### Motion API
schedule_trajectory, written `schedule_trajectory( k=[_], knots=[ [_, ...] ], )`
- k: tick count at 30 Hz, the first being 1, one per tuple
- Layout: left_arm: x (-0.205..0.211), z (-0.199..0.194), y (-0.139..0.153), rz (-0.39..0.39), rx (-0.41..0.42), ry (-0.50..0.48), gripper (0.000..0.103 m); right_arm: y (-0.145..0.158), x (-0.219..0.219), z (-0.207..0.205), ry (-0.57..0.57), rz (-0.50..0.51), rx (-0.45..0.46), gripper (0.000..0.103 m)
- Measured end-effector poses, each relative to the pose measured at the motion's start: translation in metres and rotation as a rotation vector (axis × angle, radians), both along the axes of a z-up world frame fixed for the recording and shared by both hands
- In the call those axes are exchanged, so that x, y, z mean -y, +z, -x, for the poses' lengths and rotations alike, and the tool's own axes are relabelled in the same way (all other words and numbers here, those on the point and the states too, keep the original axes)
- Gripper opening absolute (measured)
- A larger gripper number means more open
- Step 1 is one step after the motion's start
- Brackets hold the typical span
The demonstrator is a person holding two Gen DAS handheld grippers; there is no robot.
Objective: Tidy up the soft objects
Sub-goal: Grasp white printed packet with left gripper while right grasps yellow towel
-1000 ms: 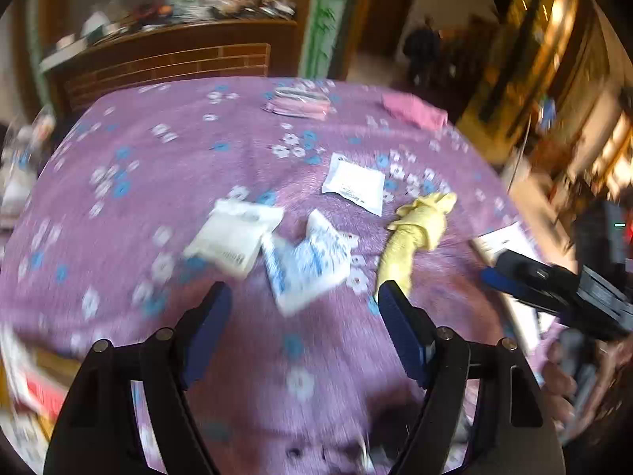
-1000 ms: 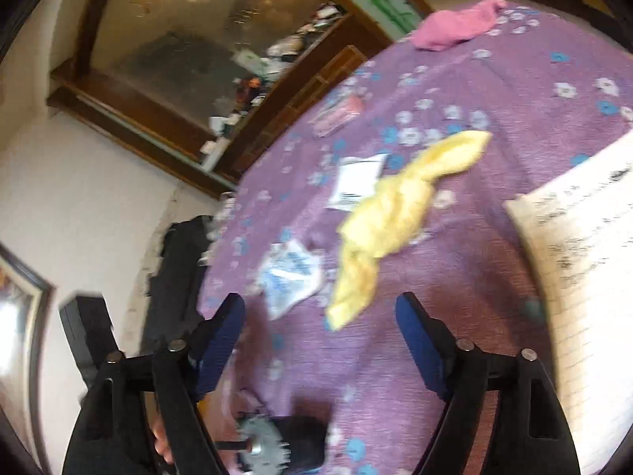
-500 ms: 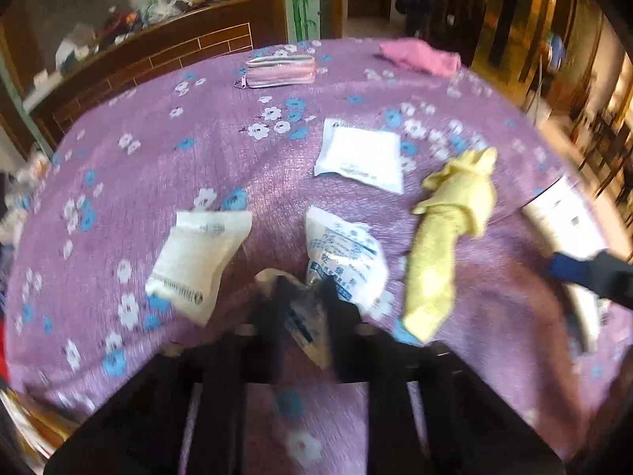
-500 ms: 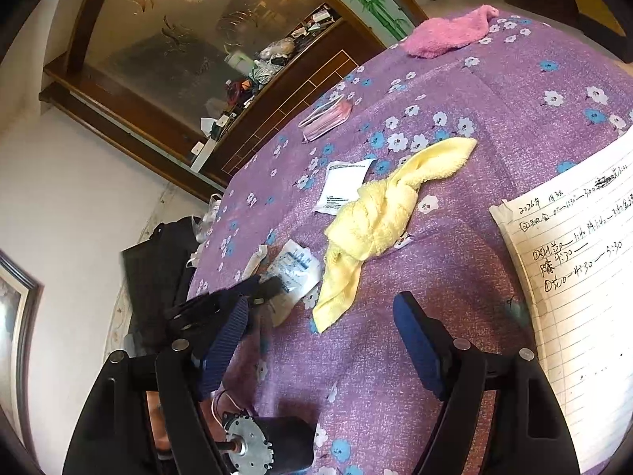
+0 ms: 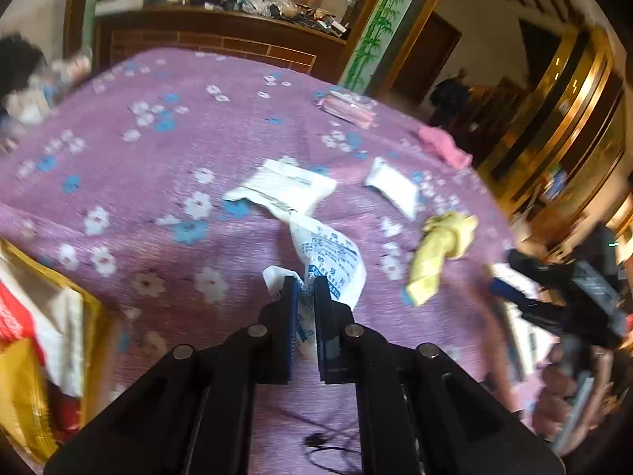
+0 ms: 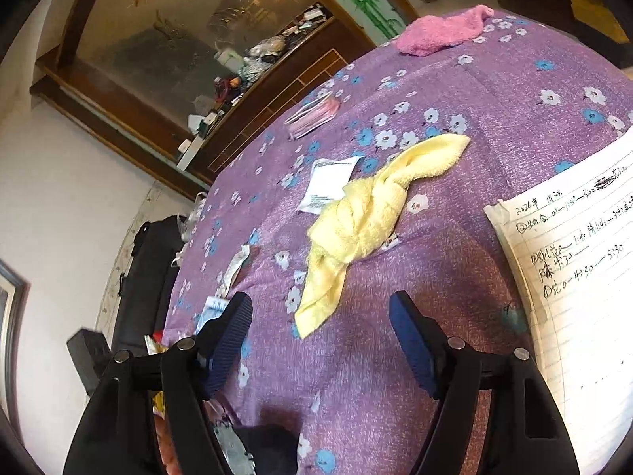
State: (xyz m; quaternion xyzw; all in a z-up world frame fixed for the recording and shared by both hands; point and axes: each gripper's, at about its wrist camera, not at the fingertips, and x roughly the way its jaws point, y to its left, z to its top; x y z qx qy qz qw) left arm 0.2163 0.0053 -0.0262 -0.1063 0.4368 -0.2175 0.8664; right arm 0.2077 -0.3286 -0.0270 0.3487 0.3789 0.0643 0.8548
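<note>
My left gripper (image 5: 304,283) is shut on the near end of a white packet with blue print (image 5: 330,263), which trails away over the purple flowered cloth (image 5: 158,182). Two more white packets lie beyond it, one (image 5: 283,190) just behind and one (image 5: 391,186) to the right. A crumpled yellow towel (image 5: 439,253) lies to the right; in the right wrist view the yellow towel (image 6: 364,213) sits just ahead of my open, empty right gripper (image 6: 320,316). A pink towel (image 6: 439,33) lies at the far edge.
A lined notebook with handwriting (image 6: 573,261) lies at the right. A pink pouch (image 5: 348,107) sits far back. Yellow and red bags (image 5: 35,336) are at the table's left edge. A dark wooden counter (image 5: 221,39) stands behind. The right gripper (image 5: 554,293) shows at the right.
My left gripper closed on the blue-printed packet and pulled it back towards me and left. The right gripper stayed open near the yellow towel.
</note>
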Motion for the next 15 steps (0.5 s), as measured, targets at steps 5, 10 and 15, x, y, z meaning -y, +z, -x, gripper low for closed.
schedule_trajectory(
  k=[5,10,15],
  knots=[
    [0.001,0.0,-0.007,0.02,-0.037,-0.014,0.005,-0.005,0.006,-0.048,-0.066,0.034,-0.095,0.068],
    [0.0,0.002,-0.006,0.028,-0.031,-0.006,0.005,-0.01,-0.014,-0.069,-0.065,0.151,-0.119,0.043],
    [0.0,0.004,-0.006,0.038,-0.031,-0.016,0.005,0.012,-0.027,-0.026,-0.021,0.167,-0.022,0.04]
  ],
)
